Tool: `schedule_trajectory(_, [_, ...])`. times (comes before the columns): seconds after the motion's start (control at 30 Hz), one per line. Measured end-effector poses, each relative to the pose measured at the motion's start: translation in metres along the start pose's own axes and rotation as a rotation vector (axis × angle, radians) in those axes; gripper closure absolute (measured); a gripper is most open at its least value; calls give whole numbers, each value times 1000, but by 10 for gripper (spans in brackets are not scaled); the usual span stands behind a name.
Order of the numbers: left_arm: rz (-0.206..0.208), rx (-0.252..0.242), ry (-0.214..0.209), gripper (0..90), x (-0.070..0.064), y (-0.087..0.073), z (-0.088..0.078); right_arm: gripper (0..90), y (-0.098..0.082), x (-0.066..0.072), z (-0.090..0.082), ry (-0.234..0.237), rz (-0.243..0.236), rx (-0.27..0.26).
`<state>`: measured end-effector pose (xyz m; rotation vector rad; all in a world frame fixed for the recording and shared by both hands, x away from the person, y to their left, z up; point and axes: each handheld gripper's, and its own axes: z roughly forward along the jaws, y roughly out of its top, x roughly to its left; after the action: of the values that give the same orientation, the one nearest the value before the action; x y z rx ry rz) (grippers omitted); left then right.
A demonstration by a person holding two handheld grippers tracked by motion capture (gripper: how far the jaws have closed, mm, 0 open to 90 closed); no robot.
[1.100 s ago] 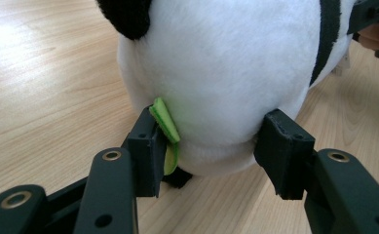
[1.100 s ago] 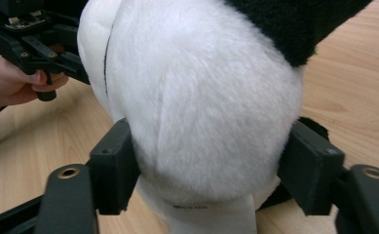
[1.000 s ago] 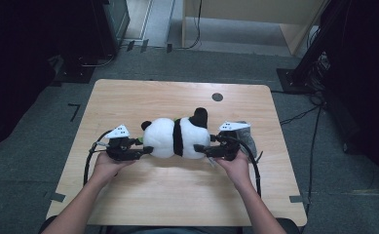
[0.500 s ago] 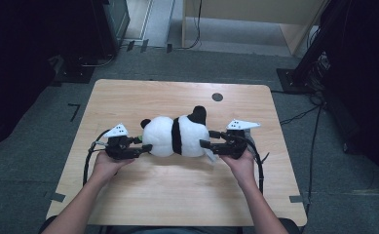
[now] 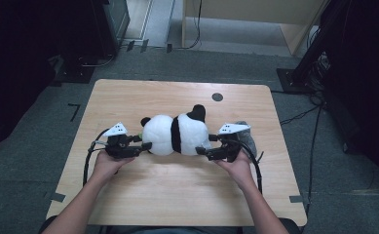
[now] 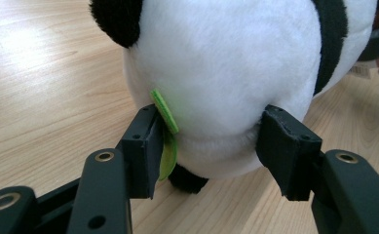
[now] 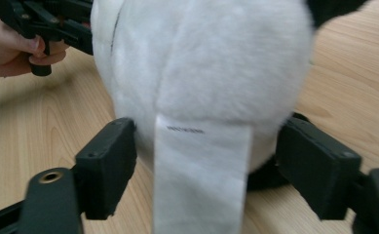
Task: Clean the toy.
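A black-and-white panda plush (image 5: 177, 134) lies on its side across the wooden table (image 5: 177, 195). My left gripper (image 5: 145, 141) is at its head end. In the left gripper view the jaws (image 6: 209, 141) press on the white head (image 6: 226, 63), one pad against a green felt leaf (image 6: 165, 112); they have just been opening slightly. My right gripper (image 5: 205, 145) is at the rear end. Its pads (image 7: 206, 151) lie against the white fur (image 7: 201, 58) on both sides of a hanging white label (image 7: 201, 175); these jaws have just been opening too.
A grey soft object (image 5: 248, 134) lies just behind the right gripper. A small black round spot (image 5: 217, 96) marks the table's far side. Cables trail from both grippers toward the near edge. In the right gripper view the person's left hand (image 7: 11, 44) holds the other gripper.
The right gripper has shifted a little at the panda's rear and sits more level. The panda and the left gripper lie where they were.
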<state>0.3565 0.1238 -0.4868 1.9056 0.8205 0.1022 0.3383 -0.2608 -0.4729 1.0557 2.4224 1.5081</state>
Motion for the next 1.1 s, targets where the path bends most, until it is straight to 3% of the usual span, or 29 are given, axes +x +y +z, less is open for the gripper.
schedule_trajectory(0.07, [-3, -8, 3, 420, 2, 0, 1, 244, 2, 3, 4, -31, -10, -3])
schedule_trajectory(0.1, [-2, -12, 4, 402, 2, 0, 1, 337, 3, 3, 5, -35, 2, -10])
schedule_trajectory(0.17, [7, -25, 7, 385, 3, -1, 2, 382, 3, 2, 5, -43, 9, -14])
schedule_trajectory(0.2, [13, -28, 12, 372, 3, -1, 2, 482, 4, 0, 3, -38, 36, -16])
schedule_trajectory(0.37, [32, -30, 45, 333, 4, 0, -2, 616, 9, -1, 3, -21, 66, -15])
schedule_trajectory(0.5, [38, -31, 31, 335, 2, -1, -11, 681, 18, -4, -3, 45, 189, -31])
schedule_trajectory(0.57, [49, -47, 19, 338, -1, -1, -12, 687, 21, -3, -7, 51, 200, -26])
schedule_trajectory(0.6, [50, -51, 7, 342, -3, -1, -12, 688, 21, -1, -8, 70, 260, -18])
schedule_trajectory(0.63, [59, -55, 10, 342, -4, -1, -11, 688, 21, -1, -8, 70, 260, -18])
schedule_trajectory(0.73, [69, -55, 18, 342, -5, 0, -6, 668, 18, -1, -8, 67, 321, -6])
schedule_trajectory(0.77, [66, -57, 17, 340, -4, -1, -4, 605, 15, -2, -6, 58, 301, -13])
schedule_trajectory(0.83, [50, -73, 19, 340, -3, 0, -1, 562, 14, -4, -6, 54, 304, -20])
schedule_trajectory(0.9, [42, -80, 18, 339, -1, 1, -1, 461, 12, -10, -6, 60, 339, -38])
schedule_trajectory(1.0, [55, -82, 27, 339, -1, 2, 0, 419, 12, -13, -8, 51, 315, -56])
schedule_trajectory(1.1, [64, -83, 35, 337, 0, 3, 0, 384, 16, -8, -10, 6, 236, -49])
